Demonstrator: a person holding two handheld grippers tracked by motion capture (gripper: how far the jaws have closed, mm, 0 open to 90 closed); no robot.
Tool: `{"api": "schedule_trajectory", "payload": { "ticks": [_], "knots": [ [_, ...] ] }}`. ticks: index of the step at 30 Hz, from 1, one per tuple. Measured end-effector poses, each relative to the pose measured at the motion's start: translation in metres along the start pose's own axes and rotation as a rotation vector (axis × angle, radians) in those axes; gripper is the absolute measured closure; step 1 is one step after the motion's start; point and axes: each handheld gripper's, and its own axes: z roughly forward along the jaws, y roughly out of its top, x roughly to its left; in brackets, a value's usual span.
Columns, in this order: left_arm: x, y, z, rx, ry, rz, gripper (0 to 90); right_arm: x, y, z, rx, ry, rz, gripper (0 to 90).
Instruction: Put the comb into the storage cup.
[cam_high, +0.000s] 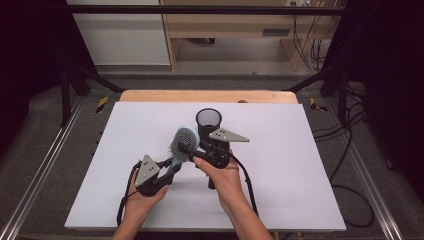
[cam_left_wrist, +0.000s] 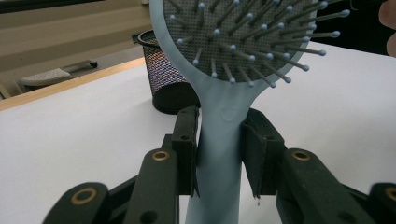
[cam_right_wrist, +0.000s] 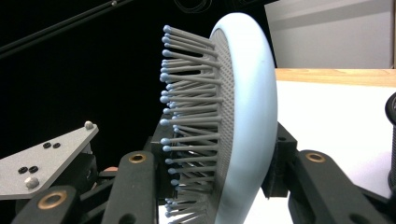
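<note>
A light blue hairbrush (cam_high: 186, 138) with grey bristles is held up over the white table (cam_high: 300, 165). My left gripper (cam_high: 171, 166) is shut on its handle (cam_left_wrist: 223, 140), just below the head, and the brush (cam_left_wrist: 243, 42) rises from the jaws with its bristles facing the camera. My right gripper (cam_high: 187, 148) comes in from the right and closes across the brush head (cam_right_wrist: 247, 93). One jaw meets the bristle tips and the other presses the rounded back. A black mesh cup (cam_high: 208, 120) stands upright just behind the brush.
The mesh cup (cam_left_wrist: 168, 79) is close behind the brush head, and its edge (cam_right_wrist: 392, 140) is beside my right gripper. A wooden table edge (cam_high: 207, 96) runs along the back. Cables trail off the right side of the table.
</note>
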Motion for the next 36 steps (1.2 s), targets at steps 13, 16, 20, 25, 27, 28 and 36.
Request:
{"api": "schedule_trajectory", "payload": {
  "ticks": [13, 16, 20, 25, 27, 28, 36],
  "knots": [
    [0.005, 0.005, -0.013, -0.066, 0.025, -0.007, 29.2, -0.021, 0.009, -0.009, -0.048, -0.070, 0.051, 56.7],
    [0.008, 0.004, -0.021, -0.072, 0.033, -0.011, 23.6, -0.029, 0.012, -0.012, -0.056, -0.093, 0.064, 56.6],
    [0.015, 0.002, -0.034, -0.084, 0.050, -0.044, 15.3, -0.039, 0.016, -0.015, -0.063, -0.117, 0.072, 56.4],
    [0.027, -0.005, -0.048, -0.093, 0.083, -0.059, 4.4, -0.045, 0.025, -0.017, -0.079, -0.133, 0.086, 56.2],
    [0.036, -0.007, -0.049, -0.097, 0.102, -0.090, 4.1, -0.047, 0.029, -0.017, -0.091, -0.137, 0.088, 56.1],
    [0.039, -0.008, -0.049, -0.098, 0.109, -0.105, 4.1, -0.047, 0.032, -0.017, -0.097, -0.140, 0.093, 56.0],
    [0.053, -0.014, -0.053, -0.091, 0.136, -0.134, 4.9, -0.057, 0.054, -0.017, -0.141, -0.171, 0.115, 55.7]
  ]
}}
